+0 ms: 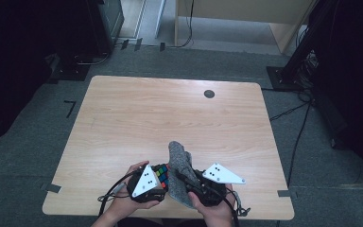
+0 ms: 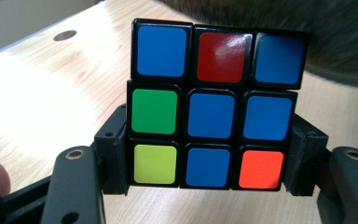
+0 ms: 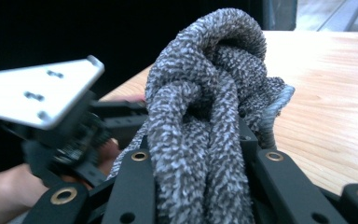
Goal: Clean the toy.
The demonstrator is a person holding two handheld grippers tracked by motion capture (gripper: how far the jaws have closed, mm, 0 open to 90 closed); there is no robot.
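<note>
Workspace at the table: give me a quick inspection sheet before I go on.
Surface: light wooden table, bare apart from a round dark grommet.
Job's things: multicoloured puzzle cube; grey knitted cloth bunched right beside it.
Clutter: nothing seen.
Grippers: left gripper shut on the cube; right gripper shut on the cloth, fingers pressing its folds.
Cables: black cable trailing from the left gripper.
Surroundings: grey carpet, floor cables, dark equipment stands.

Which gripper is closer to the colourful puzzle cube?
The left. The left gripper is shut on the puzzle cube, its jaws pressing on two sides. The right gripper is just beside the cube, clamped on the grey cloth.
</note>
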